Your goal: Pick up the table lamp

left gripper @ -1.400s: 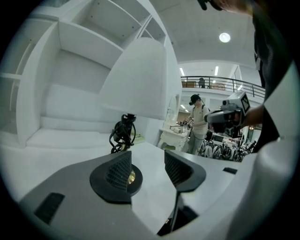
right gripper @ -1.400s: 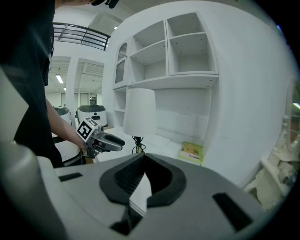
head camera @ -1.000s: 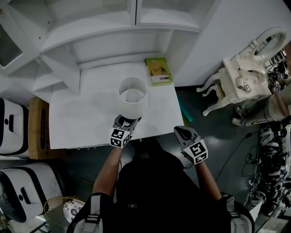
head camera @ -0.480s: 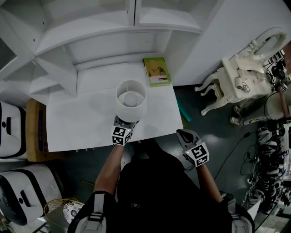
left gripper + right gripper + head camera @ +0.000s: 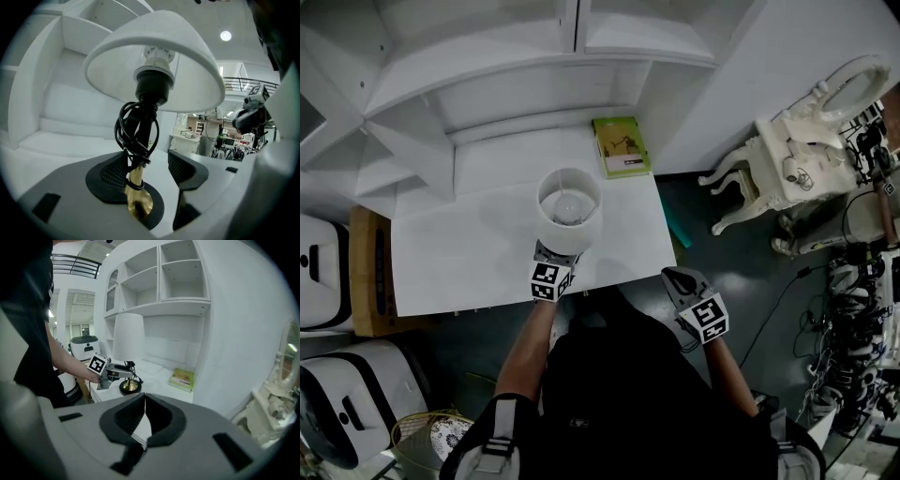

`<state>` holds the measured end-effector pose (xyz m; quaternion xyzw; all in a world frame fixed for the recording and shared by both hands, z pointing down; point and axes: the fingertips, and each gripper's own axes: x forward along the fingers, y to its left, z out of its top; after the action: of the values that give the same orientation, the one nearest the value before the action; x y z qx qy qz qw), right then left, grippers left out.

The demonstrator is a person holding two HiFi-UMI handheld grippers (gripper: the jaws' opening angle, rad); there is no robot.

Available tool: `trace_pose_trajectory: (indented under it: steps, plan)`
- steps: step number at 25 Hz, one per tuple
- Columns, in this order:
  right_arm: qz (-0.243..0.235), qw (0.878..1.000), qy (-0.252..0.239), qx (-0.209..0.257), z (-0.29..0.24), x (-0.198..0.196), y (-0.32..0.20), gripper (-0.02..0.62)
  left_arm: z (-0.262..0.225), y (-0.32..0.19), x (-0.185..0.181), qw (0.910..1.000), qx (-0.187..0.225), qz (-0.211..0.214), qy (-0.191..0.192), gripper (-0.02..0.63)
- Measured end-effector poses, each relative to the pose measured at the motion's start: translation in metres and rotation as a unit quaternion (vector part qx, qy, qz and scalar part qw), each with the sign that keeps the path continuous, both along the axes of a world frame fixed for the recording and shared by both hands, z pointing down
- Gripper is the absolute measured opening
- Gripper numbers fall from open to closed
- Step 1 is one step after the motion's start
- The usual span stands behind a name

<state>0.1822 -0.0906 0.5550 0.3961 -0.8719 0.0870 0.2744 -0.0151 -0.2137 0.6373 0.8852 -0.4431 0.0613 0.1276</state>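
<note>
One table lamp point(image 5: 569, 211) at desk's point(image 5: 469, 253) front edge: white shade, brass stem. Left gripper point(image 5: 147, 168) jaws just opening, apart around stem; right gripper point(image 5: 144, 416) jaws together.

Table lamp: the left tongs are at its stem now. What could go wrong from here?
The left tongs have just been opening, with the brass stem between the jaws, ungripped.
1. The black cord is coiled round the stem; closing there may pinch cord and slip.
2. The stem stands nearer one jaw, so closing could shove the table lamp, and its wide shade may make it tip.
</note>
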Motion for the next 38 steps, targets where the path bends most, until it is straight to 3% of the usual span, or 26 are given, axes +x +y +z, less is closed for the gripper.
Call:
trace_pose_trajectory:
  steps: [16,19,38]
  plan:
    - [-0.01,0.999,0.02,-0.027,0.015,-0.005,0.001,0.009,0.004,-0.016,-0.005,0.9968,0.043,-0.052,-0.042,0.249]
    - [-0.011,0.999,0.026,-0.031,0.017,-0.003,0.002,0.009,0.003,-0.021,-0.01,0.9957,0.043,-0.07,-0.042,0.186]
    - [-0.049,0.997,0.035,-0.052,0.031,-0.02,-0.003,0.009,-0.007,-0.014,-0.016,0.9965,0.056,-0.059,-0.017,0.12]
